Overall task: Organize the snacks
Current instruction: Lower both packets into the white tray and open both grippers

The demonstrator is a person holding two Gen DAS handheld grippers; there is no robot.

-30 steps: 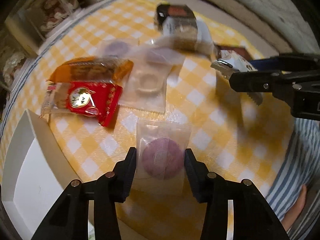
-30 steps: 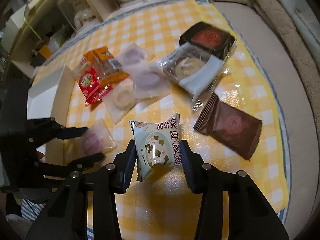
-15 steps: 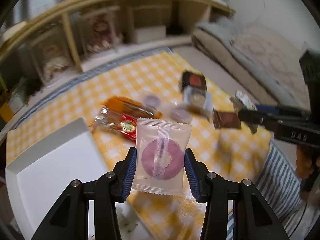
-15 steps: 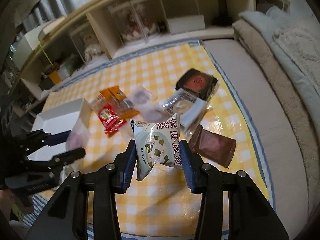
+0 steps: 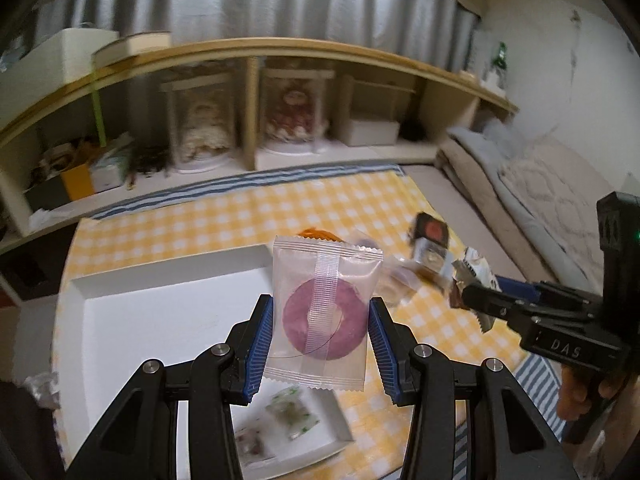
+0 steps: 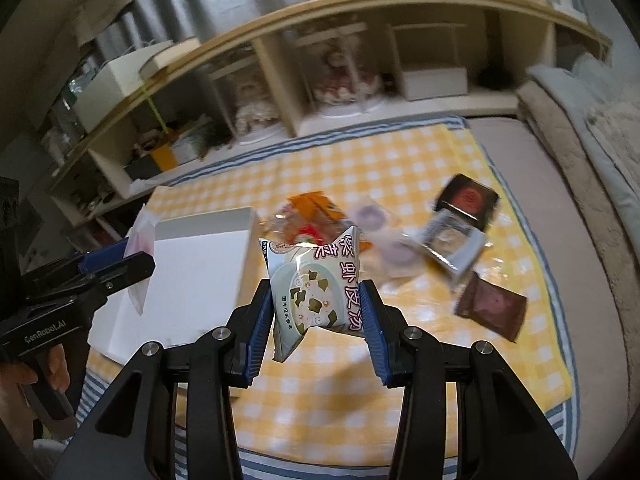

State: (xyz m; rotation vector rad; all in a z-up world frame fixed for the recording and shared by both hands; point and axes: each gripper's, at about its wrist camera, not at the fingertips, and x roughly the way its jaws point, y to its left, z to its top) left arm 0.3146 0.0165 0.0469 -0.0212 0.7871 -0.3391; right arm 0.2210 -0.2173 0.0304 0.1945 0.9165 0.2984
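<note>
My left gripper [image 5: 321, 330] is shut on a clear packet with a purple round pastry [image 5: 325, 314], held up in the air over the white tray [image 5: 160, 312]. The tray also shows in the right wrist view [image 6: 200, 276]. Two small snack packets [image 5: 280, 420] lie in the tray's near corner. My right gripper [image 6: 316, 312] is shut on a pale green soup packet [image 6: 316, 286], held above the yellow checked cloth [image 6: 400, 380]. Several snacks stay on the cloth: a brown packet [image 6: 492, 306], a dark box [image 6: 466, 200], clear purple pastry packets [image 6: 384, 240], orange and red packets [image 6: 312, 220].
A low wooden shelf [image 6: 360, 60] with boxes and glass domes runs along the back. A grey mattress and blanket [image 6: 580, 160] lie to the right of the cloth. The left gripper appears at the left edge of the right wrist view [image 6: 80, 280].
Both grippers have lifted their packets off the cloth and tilted up. The left one has moved from the cloth to above the white tray.
</note>
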